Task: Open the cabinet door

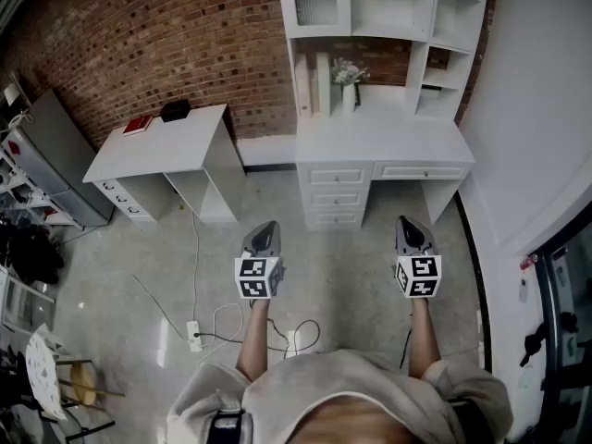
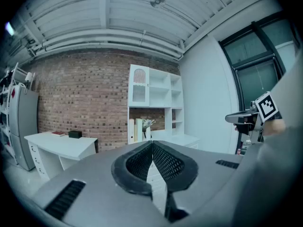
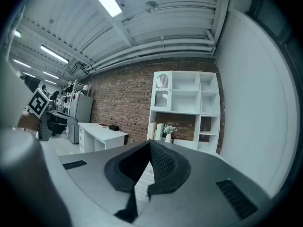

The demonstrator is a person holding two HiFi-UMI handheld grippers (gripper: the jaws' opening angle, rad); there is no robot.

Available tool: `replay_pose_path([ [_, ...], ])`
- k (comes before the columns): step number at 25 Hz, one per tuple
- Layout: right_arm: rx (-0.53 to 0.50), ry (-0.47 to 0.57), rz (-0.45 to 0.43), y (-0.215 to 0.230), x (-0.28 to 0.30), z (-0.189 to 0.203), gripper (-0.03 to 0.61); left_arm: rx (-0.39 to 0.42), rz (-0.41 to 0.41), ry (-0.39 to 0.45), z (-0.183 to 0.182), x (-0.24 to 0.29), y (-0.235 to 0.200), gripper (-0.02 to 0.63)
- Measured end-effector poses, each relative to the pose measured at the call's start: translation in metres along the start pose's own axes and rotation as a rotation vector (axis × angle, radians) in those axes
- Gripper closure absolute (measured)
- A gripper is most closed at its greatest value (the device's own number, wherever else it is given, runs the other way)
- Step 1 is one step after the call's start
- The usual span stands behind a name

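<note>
Cabinet door (image 1: 316, 3), white with an arched pane, shut at the upper left of a white shelf unit (image 1: 398, 7) atop a drawered table (image 1: 388, 141) against a brick wall (image 1: 139, 35), above smooth grey floor (image 1: 351, 266); left tongs (image 1: 265, 229) and right tongs (image 1: 408, 225) closed, empty, well apart from it.

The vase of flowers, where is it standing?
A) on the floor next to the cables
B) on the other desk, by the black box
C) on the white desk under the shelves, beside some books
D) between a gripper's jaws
C: the vase of flowers stands on the white desk under the shelves, just right of the upright books.
</note>
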State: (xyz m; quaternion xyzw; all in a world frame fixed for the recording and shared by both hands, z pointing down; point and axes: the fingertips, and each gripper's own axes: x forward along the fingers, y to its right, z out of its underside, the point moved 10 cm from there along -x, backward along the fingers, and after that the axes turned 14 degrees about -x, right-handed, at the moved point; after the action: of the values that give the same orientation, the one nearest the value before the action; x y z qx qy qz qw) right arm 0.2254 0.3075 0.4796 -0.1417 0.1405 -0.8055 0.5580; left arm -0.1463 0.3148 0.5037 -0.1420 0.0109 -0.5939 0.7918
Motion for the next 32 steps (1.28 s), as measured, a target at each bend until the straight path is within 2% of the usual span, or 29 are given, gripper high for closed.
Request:
replay_pose_path([
  [13, -0.002, 0.001, 0.0, 0.017, -0.011, 0.019, 0.565, 0.019, -0.011, -0.002, 0.007, 0.004, 0.029, 0.586],
  [18, -0.025, 0.016, 0.014, 0.018, -0.013, 0.027, 0.565, 0.032, -0.013, -0.028, 0.021, 0.006, 0.039, 0.586],
  [25, -0.023, 0.002, -0.006, 0.02, 0.006, 0.038, 0.565, 0.02, -0.026, -0.043, 0.029, 0.022, 0.034, 0.586],
  [32, -0.034, 0.011, -0.011, 0.028, 0.052, 0.044, 0.565, 0.009, -0.005, -0.048, 0.028, 0.071, 0.018, 0.586],
])
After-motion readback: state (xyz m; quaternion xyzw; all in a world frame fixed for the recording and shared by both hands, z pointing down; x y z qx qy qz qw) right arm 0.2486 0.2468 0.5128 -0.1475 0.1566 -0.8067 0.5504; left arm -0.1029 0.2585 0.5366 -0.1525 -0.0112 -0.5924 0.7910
